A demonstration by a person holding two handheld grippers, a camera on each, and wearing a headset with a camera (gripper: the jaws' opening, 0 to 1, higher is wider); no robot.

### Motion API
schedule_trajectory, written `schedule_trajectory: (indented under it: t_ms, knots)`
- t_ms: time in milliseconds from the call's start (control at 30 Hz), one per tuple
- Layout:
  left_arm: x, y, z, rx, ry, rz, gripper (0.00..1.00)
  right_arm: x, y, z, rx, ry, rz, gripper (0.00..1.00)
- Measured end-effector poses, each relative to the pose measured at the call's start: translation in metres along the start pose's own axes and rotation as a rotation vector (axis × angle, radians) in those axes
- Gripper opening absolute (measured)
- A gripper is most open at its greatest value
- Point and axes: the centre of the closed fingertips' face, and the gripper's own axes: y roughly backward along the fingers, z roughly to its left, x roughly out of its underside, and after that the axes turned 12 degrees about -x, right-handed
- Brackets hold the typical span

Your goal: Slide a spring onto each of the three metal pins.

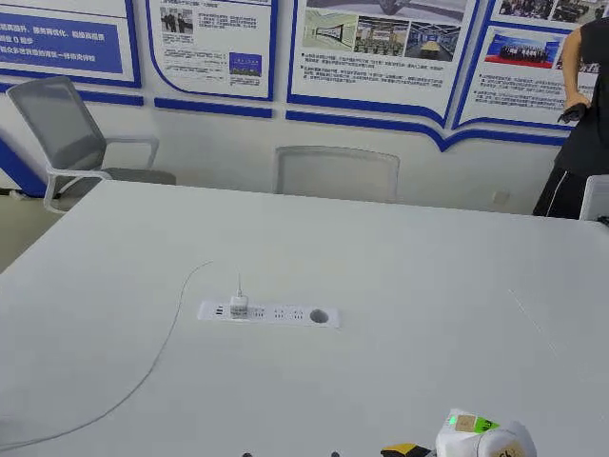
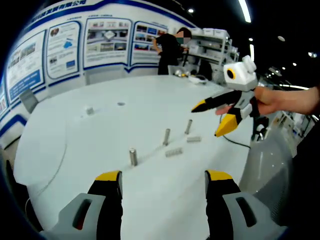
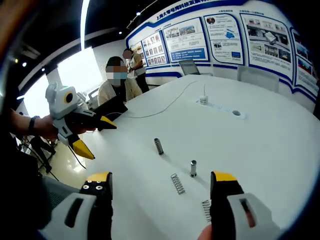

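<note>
On the white table ahead of my left gripper, I see three metal pins standing upright in a slanted row: a near pin, a middle pin and a far pin. A loose spring lies flat just beside the middle pin, and a second spring lies near the far pin. My left gripper's jaws are spread wide with nothing between them. My right gripper hangs above the table beyond the pins, jaws likewise apart and empty. In the right gripper view, I cannot tell whether the farthest coil sits on a pin.
</note>
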Motion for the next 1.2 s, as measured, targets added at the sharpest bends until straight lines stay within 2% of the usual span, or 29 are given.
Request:
schedule_trajectory:
  t_ms: [400,767,1000,1200]
  knots:
    - [-0.003,-0.002,-0.001,0.000,-0.003,0.000,0.69,0.014,0.021,0.000,0.042,-0.016,-0.016,0.85]
    - [-0.006,-0.008,0.007,-0.016,0.006,-0.001,0.71,0.021,0.038,-0.005,0.087,-0.037,-0.056,0.88]
    - [-0.008,-0.013,0.012,-0.027,0.015,0.001,0.71,0.035,0.047,-0.006,0.103,-0.063,-0.060,0.90]
    - [-0.009,-0.019,0.012,-0.025,0.015,0.006,0.71,0.049,0.052,-0.007,0.111,-0.090,-0.063,0.90]
